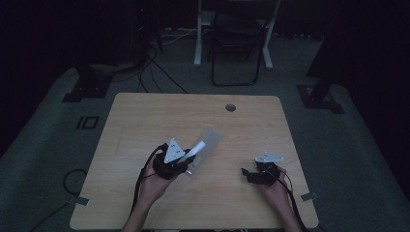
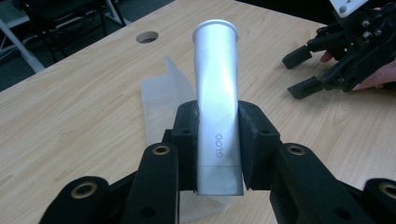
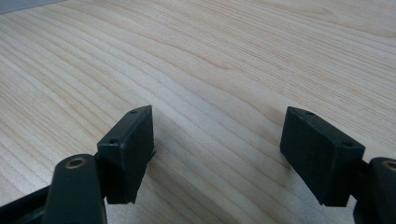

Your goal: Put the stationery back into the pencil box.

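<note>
The high view is dim, with darkness all around the surface [image 1: 145, 116]. Both gripper views are brighter; glare streaks the silver tube [image 2: 217, 93].

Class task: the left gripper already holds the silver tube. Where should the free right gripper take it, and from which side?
Probably the upper end of the tube, below its flared rim. The left gripper clamps the lower half, so the open right gripper should come from the right, jaws across the round body.

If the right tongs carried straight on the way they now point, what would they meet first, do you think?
Probably the light wooden table. The right tongs are open with nothing between the jaws, angled down at bare tabletop. In the high view they also aim roughly towards the left tongs holding the silver tube, though depth is unclear.
</note>
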The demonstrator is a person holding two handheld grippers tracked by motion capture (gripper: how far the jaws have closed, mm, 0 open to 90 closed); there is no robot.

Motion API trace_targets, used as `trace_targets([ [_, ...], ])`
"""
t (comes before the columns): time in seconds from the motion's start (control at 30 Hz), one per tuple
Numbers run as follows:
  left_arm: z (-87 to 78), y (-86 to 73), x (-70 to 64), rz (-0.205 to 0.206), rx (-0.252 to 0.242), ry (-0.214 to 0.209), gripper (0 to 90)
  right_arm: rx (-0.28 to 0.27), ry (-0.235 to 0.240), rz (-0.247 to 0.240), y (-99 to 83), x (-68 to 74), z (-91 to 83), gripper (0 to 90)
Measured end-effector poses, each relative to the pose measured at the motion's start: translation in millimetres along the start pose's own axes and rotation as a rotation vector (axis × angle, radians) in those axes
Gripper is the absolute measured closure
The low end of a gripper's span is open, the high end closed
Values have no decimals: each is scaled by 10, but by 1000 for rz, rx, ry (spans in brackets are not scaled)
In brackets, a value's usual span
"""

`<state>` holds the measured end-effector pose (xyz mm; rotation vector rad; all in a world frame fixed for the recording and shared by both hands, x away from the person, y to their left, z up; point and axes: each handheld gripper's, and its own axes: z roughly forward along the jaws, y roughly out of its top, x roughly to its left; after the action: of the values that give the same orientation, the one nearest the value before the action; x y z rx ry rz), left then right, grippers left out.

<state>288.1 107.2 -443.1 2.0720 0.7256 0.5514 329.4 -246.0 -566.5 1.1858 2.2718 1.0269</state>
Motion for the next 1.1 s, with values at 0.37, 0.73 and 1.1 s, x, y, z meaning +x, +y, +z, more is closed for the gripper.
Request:
trace_targets([
  [0.37,67,-1,76,-35,10,23,711,0,0,0,0,0,0,258],
  [0.73,125,-14,130,-52,21,40,711,0,0,0,-1,1,0,259],
  [1.1,198,-36,180,-64,30,50,711,0,0,1,-1,1,0,258],
])
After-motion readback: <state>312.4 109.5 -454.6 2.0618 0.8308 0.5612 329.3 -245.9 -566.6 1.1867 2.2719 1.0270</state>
